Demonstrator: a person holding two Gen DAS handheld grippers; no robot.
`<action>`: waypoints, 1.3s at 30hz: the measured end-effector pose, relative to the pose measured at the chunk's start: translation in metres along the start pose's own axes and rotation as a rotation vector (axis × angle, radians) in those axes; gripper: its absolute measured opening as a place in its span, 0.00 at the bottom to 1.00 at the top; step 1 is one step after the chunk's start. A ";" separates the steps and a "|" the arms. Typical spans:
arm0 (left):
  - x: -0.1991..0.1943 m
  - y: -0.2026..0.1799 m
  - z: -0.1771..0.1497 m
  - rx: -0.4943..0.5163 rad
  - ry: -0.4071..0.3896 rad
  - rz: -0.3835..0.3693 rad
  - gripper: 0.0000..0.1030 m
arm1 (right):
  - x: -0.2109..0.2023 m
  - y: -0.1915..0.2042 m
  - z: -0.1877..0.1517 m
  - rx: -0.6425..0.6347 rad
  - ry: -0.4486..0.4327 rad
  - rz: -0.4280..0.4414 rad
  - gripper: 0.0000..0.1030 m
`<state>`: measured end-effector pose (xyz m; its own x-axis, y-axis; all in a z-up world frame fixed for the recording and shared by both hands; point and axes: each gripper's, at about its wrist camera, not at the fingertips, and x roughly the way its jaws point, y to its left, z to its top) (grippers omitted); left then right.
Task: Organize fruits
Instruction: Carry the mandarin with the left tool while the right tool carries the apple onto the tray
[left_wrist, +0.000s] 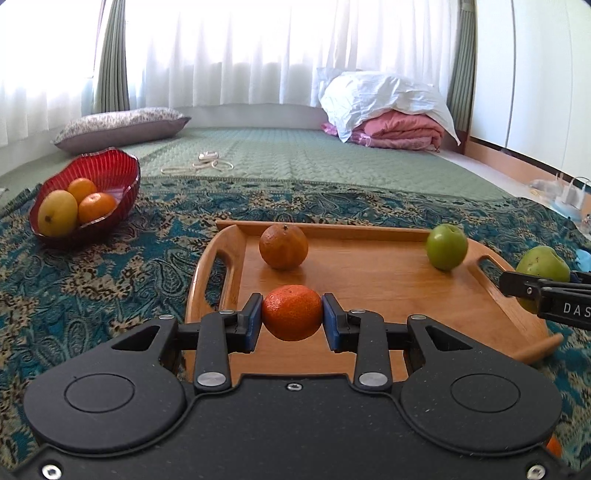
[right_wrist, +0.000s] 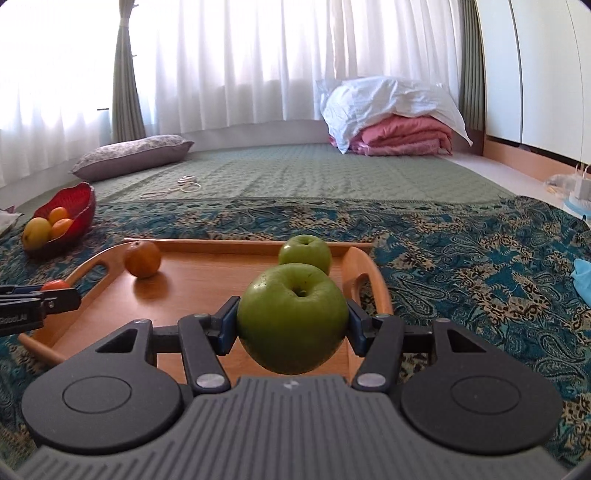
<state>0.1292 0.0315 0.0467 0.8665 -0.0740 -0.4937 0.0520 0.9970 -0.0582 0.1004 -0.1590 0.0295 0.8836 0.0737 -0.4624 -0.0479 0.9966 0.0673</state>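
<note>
My left gripper (left_wrist: 291, 317) is shut on a small orange mandarin (left_wrist: 291, 312), held just above the wooden tray (left_wrist: 369, 288). My right gripper (right_wrist: 291, 317) is shut on a large green apple (right_wrist: 291, 317), above the tray's right side (right_wrist: 207, 273); that apple also shows at the right edge of the left wrist view (left_wrist: 543, 264). On the tray lie a darker orange (left_wrist: 283, 246) (right_wrist: 142, 258) and a second green apple (left_wrist: 447, 246) (right_wrist: 304, 253). A red bowl (left_wrist: 110, 173) (right_wrist: 79, 206) at the far left holds a yellow mango (left_wrist: 57, 218) and two oranges.
The tray sits on a teal paisley cloth (left_wrist: 110, 280) over a green quilted mat (left_wrist: 295, 155). A grey pillow (left_wrist: 122, 127), loose cords (left_wrist: 199, 164) and folded pink bedding under a white bag (left_wrist: 399, 129) lie farther back. A light blue cloth (right_wrist: 581, 277) lies at right.
</note>
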 end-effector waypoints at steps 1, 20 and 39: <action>0.006 0.002 0.002 -0.007 0.008 -0.003 0.31 | 0.005 -0.003 0.001 0.012 0.006 0.003 0.59; 0.083 0.008 0.015 -0.045 0.090 -0.008 0.31 | 0.066 -0.006 0.012 -0.016 0.091 -0.016 0.59; 0.103 0.008 0.015 -0.043 0.108 0.005 0.31 | 0.089 -0.002 0.007 -0.039 0.130 -0.022 0.59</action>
<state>0.2266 0.0319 0.0086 0.8081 -0.0733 -0.5845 0.0242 0.9955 -0.0914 0.1827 -0.1548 -0.0052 0.8172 0.0538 -0.5738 -0.0498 0.9985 0.0228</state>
